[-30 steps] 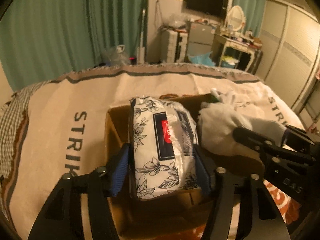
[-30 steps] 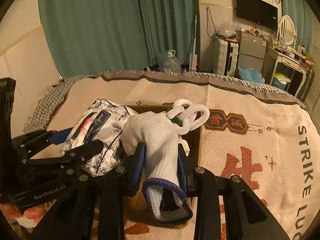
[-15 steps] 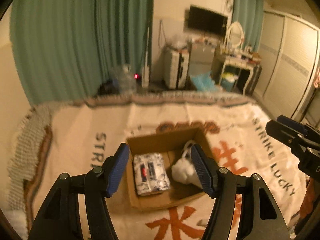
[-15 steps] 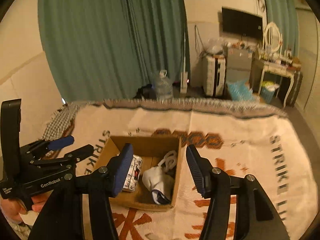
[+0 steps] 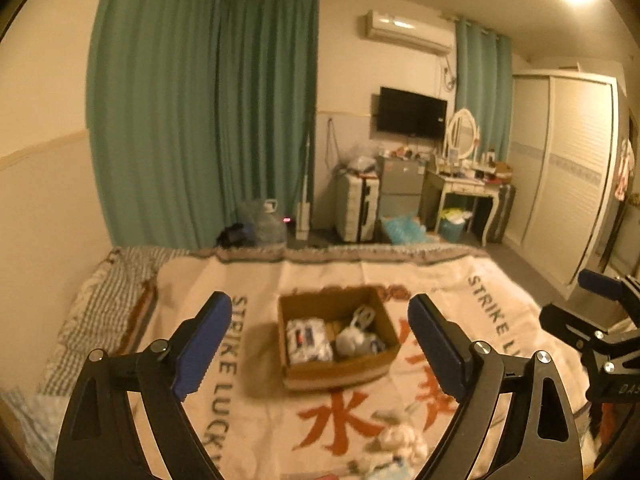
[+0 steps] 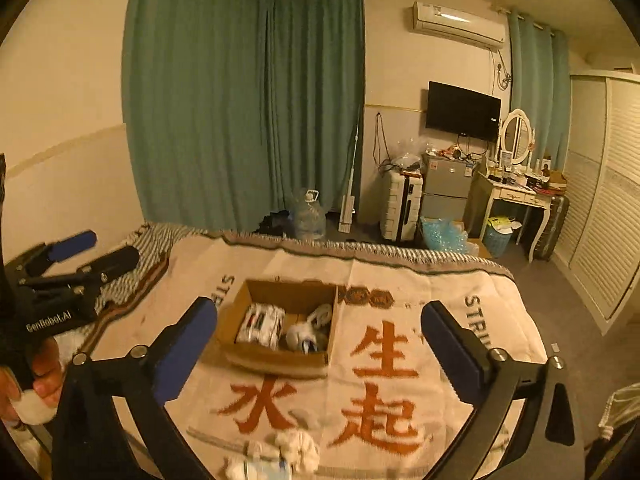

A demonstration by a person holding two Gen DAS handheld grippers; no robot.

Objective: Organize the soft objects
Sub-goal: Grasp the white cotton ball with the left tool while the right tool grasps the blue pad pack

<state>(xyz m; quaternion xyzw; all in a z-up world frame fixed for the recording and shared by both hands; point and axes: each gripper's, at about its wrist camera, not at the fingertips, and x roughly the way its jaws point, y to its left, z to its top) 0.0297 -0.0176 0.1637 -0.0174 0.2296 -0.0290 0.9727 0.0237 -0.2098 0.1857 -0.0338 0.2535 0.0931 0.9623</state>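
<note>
An open cardboard box (image 5: 372, 365) (image 6: 240, 312) sits on the blanket-covered bed. In it lie a floral tissue pack (image 5: 307, 340) (image 6: 261, 323) on the left and a white glove (image 5: 354, 338) (image 6: 304, 334) on the right. My left gripper (image 5: 320, 344) is open and empty, high above and behind the box; it also shows in the right wrist view (image 6: 86, 250). My right gripper (image 6: 318, 350) is open and empty, also raised; part of it shows at the right edge of the left wrist view. More white soft items (image 5: 400, 440) (image 6: 298, 448) lie on the near blanket.
The cream blanket (image 6: 400, 280) with orange characters covers the bed. Beyond the bed's far edge stand a water jug (image 6: 308, 216), a white suitcase (image 6: 402, 206), a dressing table (image 6: 516, 196) and green curtains. A wardrobe (image 5: 568, 184) fills the right wall.
Both grippers let go of the tissue pack and glove in the box, opened, and pulled up and back far from it.
</note>
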